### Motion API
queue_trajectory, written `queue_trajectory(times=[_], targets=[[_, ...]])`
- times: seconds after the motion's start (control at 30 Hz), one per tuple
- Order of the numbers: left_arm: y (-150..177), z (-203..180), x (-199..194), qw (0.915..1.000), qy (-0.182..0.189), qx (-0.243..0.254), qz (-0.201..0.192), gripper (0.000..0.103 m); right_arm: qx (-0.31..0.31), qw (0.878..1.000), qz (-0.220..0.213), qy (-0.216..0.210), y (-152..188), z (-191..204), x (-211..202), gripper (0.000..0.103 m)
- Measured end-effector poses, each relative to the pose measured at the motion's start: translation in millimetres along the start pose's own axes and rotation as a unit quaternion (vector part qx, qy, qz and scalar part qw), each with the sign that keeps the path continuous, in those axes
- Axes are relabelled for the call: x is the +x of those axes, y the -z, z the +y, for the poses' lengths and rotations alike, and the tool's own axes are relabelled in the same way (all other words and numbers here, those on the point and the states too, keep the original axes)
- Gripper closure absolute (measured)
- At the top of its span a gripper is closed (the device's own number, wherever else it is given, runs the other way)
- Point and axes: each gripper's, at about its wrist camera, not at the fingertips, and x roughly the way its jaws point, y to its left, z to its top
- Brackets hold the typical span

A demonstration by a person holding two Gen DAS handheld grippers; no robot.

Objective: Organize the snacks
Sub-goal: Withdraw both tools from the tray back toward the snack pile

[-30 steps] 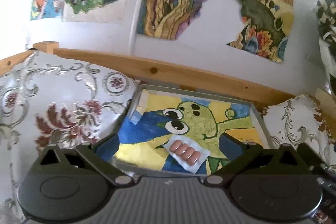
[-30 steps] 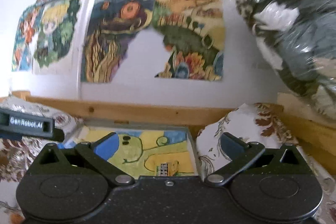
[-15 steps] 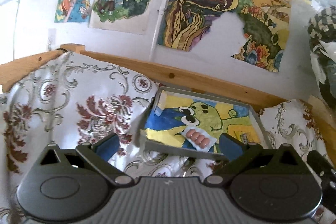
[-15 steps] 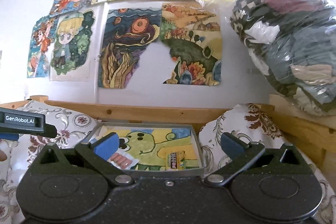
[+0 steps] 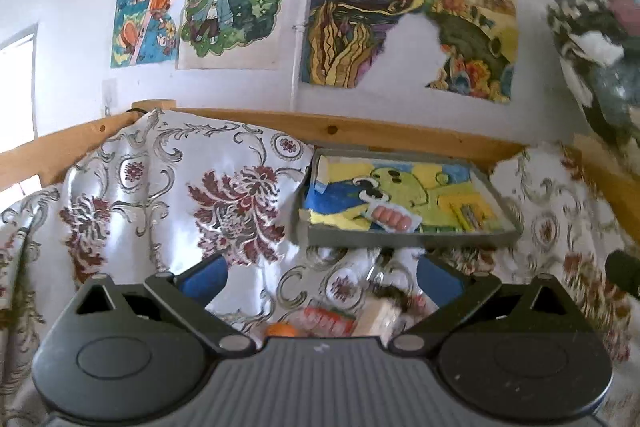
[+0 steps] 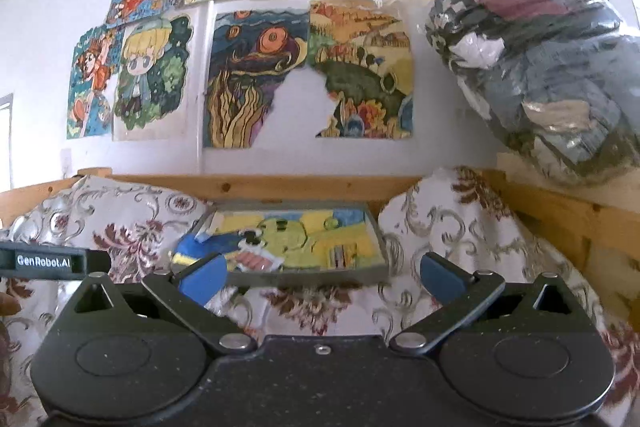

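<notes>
Both tools have drawn back from the grey tray over the last second. In the left wrist view the tray filled the foreground 1.0 s ago; it now sits well beyond the fingertips, against the wooden rail.

Left tool: fingers spread, nothing between them. Right tool: fingers spread, nothing between them.

Tray contents, 3 items confirmed:
- 1 clear pack of pink sausages, near the front wall, centre.
- 1 small yellow packet, front right area.
- 1 pale block, leaning at the back left corner.

The retreat has brought unsorted snacks into the left wrist view, on the floral cloth just below the left tool: a red-and-white packet, an orange item and a beige block. All 3 are partly hidden by the tool body; exact type cannot be told.

Assessment: a deposit looks complete and the task is part done. The left tool is judged best placed for the next pickup. Risk: the loose pieces lie close together, so a clean single grasp needs care.
</notes>
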Motion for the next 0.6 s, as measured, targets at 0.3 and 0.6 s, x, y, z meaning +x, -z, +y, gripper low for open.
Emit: queue_trajectory(times=[0.3, 0.6], targets=[[27.5, 13.3, -15.4, 0.9981, -0.005, 0.038, 0.048, 0.000, 0.012, 0.997, 0.079, -0.008, 22.9, 14.3, -19.3, 0.001], [40.2, 22.7, -15.5, 0.9929, -0.017, 0.050, 0.106, 0.000, 0.014, 0.990, 0.138, -0.026, 34.9, 23.2, -18.3, 0.001]])
